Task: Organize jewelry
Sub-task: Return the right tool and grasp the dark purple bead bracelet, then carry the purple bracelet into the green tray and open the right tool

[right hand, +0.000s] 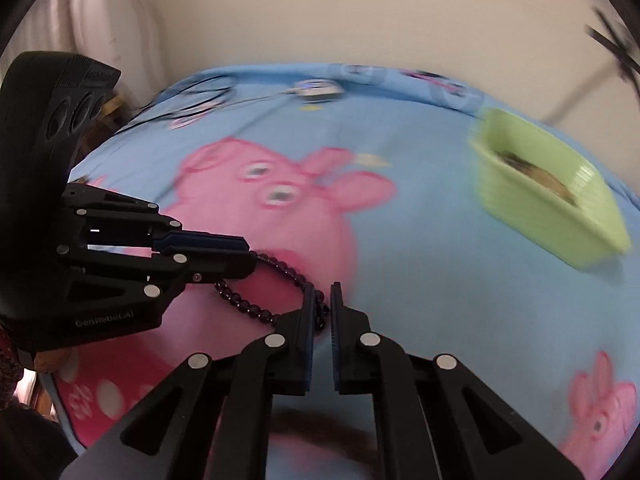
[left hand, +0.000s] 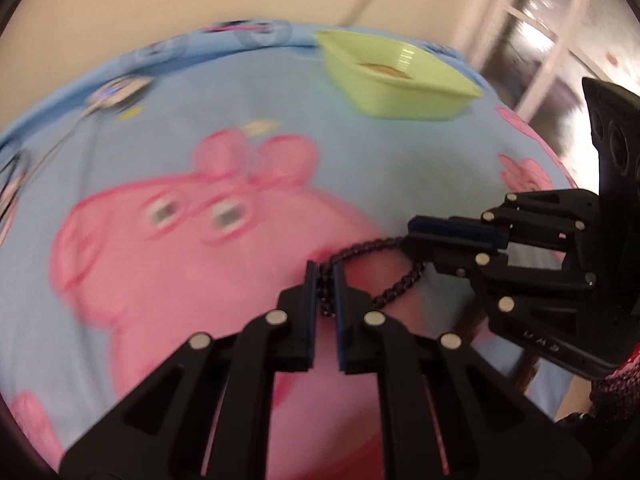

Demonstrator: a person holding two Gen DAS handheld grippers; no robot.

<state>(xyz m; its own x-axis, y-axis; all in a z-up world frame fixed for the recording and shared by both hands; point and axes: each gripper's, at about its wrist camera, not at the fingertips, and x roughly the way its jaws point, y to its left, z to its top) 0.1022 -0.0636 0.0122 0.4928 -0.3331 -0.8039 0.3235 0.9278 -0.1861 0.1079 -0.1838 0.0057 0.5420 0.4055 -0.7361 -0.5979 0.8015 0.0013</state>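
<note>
Surface: a bed sheet [left hand: 248, 128], light blue with a big pink cartoon pig, covers whatever lies under it; whether that is a bed or a desk cannot be told.

Bracelet: a loop of dark round beads [left hand: 384, 276], strung between the two grippers and hanging just over the pink print.

Left gripper: the left gripper [left hand: 326, 280] has its fingers [left hand: 311, 292] pressed in on one end of the beads, pinching a short stretch between the blue pads.

Right gripper: the right gripper [right hand: 320, 304] has the other end of the bracelet at its fingers [right hand: 309, 308]; the beads lie against the left pad, and the left wrist view shows this pair closed flat on the strand.

Why held so: probably two grips keep the loop stretched and open, so it does not bunch or swing while being carried.

Tray: a light green tray [left hand: 400, 80] sits well apart at the far side of the sheet, with something brownish already in it [right hand: 536, 176], too blurred to name.

Other jewelry: a round ringed piece [left hand: 116, 92] lies near the far edge, blurred.

Step in hand: likely carrying the bracelet toward the tray.

Risk: beads are smooth; a thin pinch could slip if either end is tugged.
</note>
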